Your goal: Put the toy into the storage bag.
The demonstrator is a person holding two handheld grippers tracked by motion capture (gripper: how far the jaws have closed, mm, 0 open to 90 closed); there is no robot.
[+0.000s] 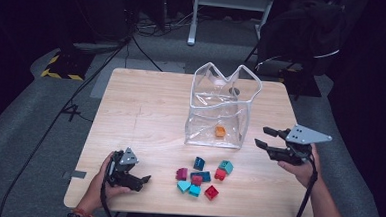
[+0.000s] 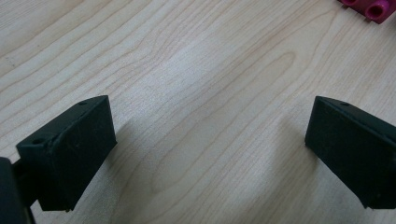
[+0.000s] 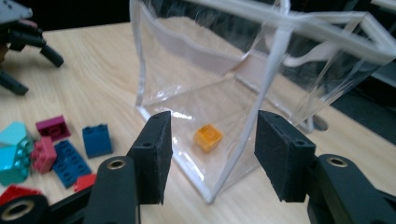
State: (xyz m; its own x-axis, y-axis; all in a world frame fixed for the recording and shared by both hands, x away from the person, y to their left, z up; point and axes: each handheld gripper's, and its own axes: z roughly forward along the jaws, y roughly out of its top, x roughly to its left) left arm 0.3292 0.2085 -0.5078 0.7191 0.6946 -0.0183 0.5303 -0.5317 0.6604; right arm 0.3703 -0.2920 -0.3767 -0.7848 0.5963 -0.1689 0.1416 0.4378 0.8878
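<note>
Work in hand, as judged from the layout: loading small plastic building bricks into a clear soft plastic bag with white-trimmed seams (image 1: 221, 107), which stands open-mouthed on the light wooden table (image 1: 146, 111), right of centre and toward the far edge. One orange brick (image 1: 220, 131) already lies on the bag floor; the right gripper view shows it through the clear wall (image 3: 208, 138).

The remaining bricks sit in a loose cluster near the table's near edge, in front of the bag: a magenta brick (image 1: 181, 174), dark blue bricks (image 1: 200, 176), teal bricks (image 1: 189, 187) and red bricks (image 1: 211, 192). None is held.

Right gripper (image 1: 265, 137): off the bag's right side, near the table's right edge, pointing toward the bag. Its jaws stand part spread with nothing between them; the bag's near corner seam is in line behind them, not touched.

Left gripper (image 1: 144, 179): low over the table near the near-left corner, aimed at the cluster. Its jaws are spread wide over bare wood with nothing between them; the magenta brick (image 2: 369, 7) lies well ahead of them.

Assessment: one brick is placed and the step now in hand appears to be going for the next one. The next move calls for bringing a gripper to the cluster, straddling a single brick clear of its neighbours, and closing squarely on its flat sides. The bricks touch one another, so an outlying piece is the safer pick. The bag's limp mouth may need care on entry.
</note>
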